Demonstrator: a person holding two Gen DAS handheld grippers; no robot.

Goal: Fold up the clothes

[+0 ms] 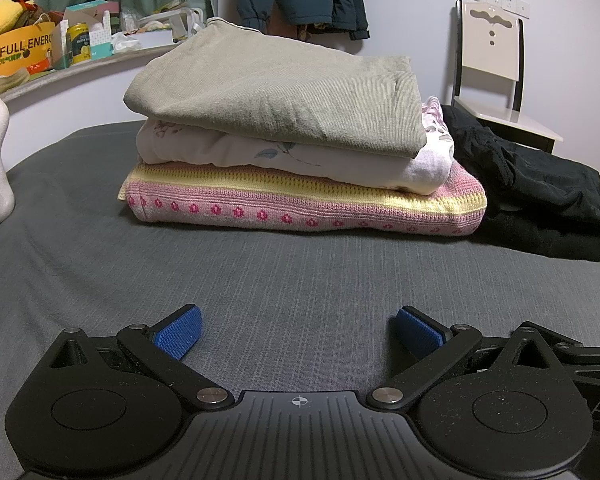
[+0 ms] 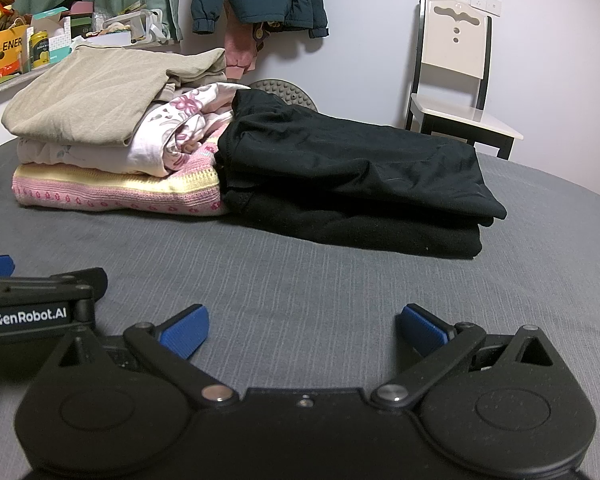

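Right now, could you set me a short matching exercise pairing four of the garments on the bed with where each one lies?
Things:
1. olive-grey top
2. white floral garment
3. pink knit sweater
4. black clothes

Places:
A. bottom of the three-layer stack, on the grey sheet
B. a separate pile right of that stack
C. top of the stack
D. middle layer

Pairs: 1-C, 2-D, 3-A, 4-B
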